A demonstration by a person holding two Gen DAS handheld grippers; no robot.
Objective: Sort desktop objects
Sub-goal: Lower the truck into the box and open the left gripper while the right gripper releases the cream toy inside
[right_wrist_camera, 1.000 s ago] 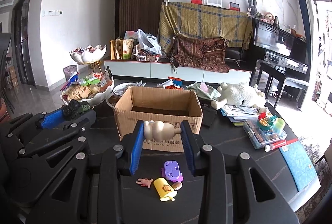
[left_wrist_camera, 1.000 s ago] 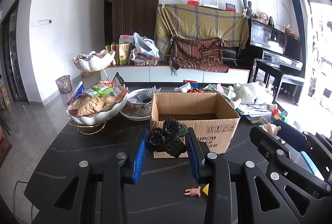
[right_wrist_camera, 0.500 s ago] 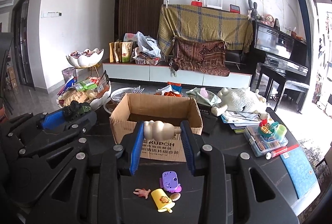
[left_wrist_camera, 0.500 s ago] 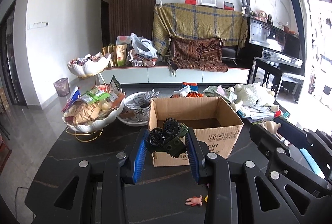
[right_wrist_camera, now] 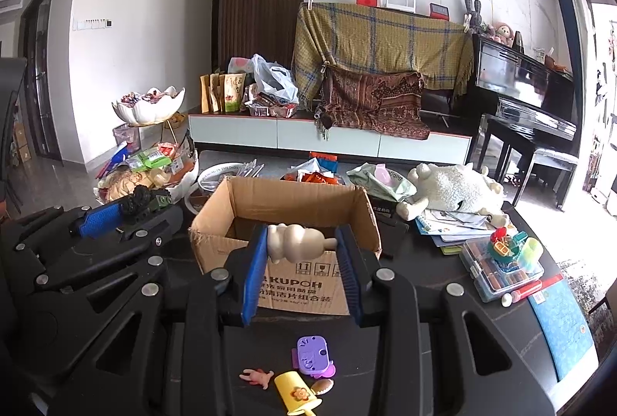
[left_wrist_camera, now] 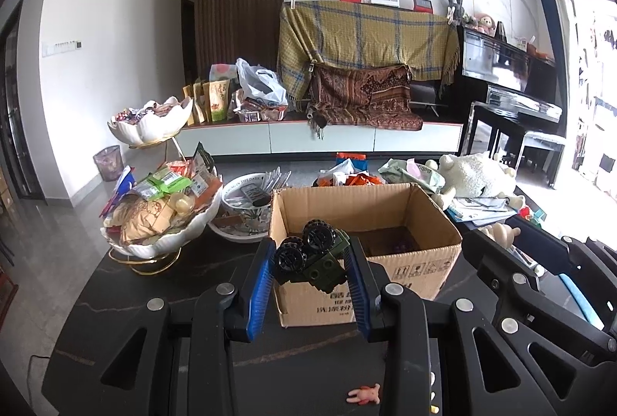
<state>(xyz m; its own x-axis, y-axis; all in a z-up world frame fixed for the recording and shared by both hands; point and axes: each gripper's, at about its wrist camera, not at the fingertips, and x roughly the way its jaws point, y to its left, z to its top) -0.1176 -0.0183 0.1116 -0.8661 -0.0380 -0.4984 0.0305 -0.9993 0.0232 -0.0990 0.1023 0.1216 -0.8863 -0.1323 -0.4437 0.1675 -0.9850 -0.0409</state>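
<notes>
My left gripper [left_wrist_camera: 310, 263] is shut on a dark green toy truck [left_wrist_camera: 314, 256] with black wheels, held above the near left corner of an open cardboard box [left_wrist_camera: 424, 261]. My right gripper [right_wrist_camera: 302, 248] is shut on a beige toy figure [right_wrist_camera: 295, 242], held over the near wall of the same box [right_wrist_camera: 216, 223]. The left gripper with the truck also shows at the left of the right wrist view [right_wrist_camera: 146, 200]. Small toys lie on the dark table in front: a purple toy [right_wrist_camera: 312, 356], a yellow popsicle toy [right_wrist_camera: 295, 393] and a pink figure [right_wrist_camera: 256, 375].
A white shell bowl of snacks [left_wrist_camera: 162, 211] stands left of the box, a patterned bowl [left_wrist_camera: 246, 207] behind it. A plush sheep [right_wrist_camera: 451, 186], papers and a clear case of small items [right_wrist_camera: 501, 269] lie at the right. A blue book [right_wrist_camera: 559, 319] lies near the right edge.
Both grippers have risen and moved a little toward the box, each still holding its toy. The box sits lower and closer in both views.
</notes>
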